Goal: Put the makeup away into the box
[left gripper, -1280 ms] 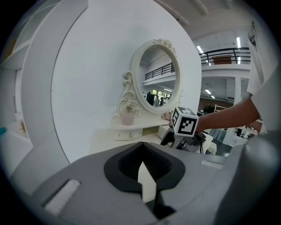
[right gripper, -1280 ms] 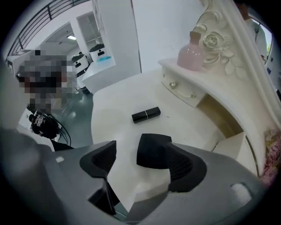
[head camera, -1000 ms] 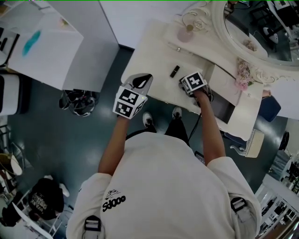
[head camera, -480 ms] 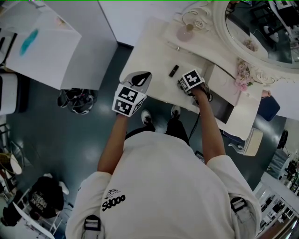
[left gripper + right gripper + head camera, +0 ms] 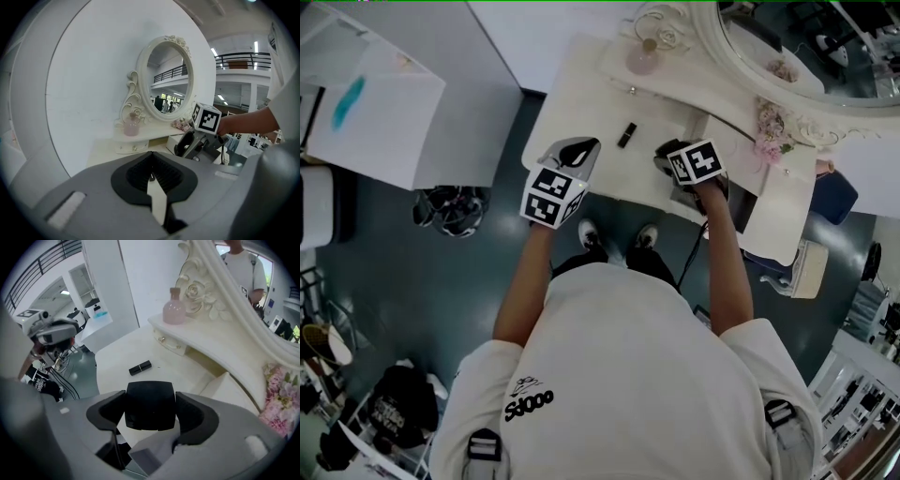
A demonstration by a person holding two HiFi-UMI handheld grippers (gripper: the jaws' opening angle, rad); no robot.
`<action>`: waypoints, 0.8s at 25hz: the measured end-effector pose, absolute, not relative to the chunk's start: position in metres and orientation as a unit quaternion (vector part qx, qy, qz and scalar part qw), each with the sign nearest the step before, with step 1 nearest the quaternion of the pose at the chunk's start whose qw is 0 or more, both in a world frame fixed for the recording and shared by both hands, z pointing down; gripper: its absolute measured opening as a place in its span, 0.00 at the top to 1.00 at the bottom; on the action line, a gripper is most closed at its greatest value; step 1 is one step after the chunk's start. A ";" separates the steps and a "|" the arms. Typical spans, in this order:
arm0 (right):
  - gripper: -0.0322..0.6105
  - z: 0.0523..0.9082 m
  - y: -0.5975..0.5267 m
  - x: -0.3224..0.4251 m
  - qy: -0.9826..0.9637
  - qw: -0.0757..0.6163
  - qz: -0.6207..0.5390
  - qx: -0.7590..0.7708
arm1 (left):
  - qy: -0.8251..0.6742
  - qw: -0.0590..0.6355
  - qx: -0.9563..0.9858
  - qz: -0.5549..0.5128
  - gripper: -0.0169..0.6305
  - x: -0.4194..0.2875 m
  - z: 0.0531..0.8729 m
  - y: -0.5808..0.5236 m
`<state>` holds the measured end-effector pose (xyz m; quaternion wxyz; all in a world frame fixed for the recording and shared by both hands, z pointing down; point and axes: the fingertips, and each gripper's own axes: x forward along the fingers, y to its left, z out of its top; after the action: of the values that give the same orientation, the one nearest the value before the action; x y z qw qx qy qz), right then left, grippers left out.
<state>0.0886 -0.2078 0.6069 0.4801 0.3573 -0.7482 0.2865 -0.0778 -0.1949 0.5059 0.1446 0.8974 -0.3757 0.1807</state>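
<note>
Lab hall — vanity desk (image 5: 581,117), mezzanine rail (image 5: 243,58)

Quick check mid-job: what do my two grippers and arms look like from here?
Both the left gripper and right gripper have grey moulded bodies with black ribbed jaw pads; each carries a white cube printed with black square markers. Arms are bare below short white T-shirt sleeves.

Your right gripper (image 5: 675,167) lifts away from the dressing table (image 5: 581,103), carrying the black compact (image 5: 150,405). Its jaws have just been closing a little onto that case. Your left gripper (image 5: 572,152) edges slightly nearer the lipstick (image 5: 626,134). Your head turns, so the table slides left in the head view.
</note>
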 end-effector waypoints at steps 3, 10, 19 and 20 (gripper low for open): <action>0.43 0.579 -0.196 0.118 -0.754 0.451 0.287 0.382 | -0.360 0.136 0.905 0.179 0.94 -0.051 0.497 -0.195; 0.43 0.564 -0.157 0.207 -0.730 0.411 0.320 0.442 | -0.299 0.110 0.930 0.180 0.94 0.032 0.483 -0.187; 0.43 0.626 -0.116 0.266 -0.691 0.430 0.387 0.433 | -0.273 0.100 0.937 0.196 0.94 0.086 0.483 -0.175; 0.43 0.633 -0.115 0.268 -0.689 0.435 0.391 0.429 | -0.275 0.100 0.935 0.198 0.94 0.088 0.483 -0.175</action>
<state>0.2682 -0.1152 0.6329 0.4347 0.4291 -0.6885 0.3910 0.0879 -0.1753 0.4833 0.0998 0.9355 -0.2754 0.1976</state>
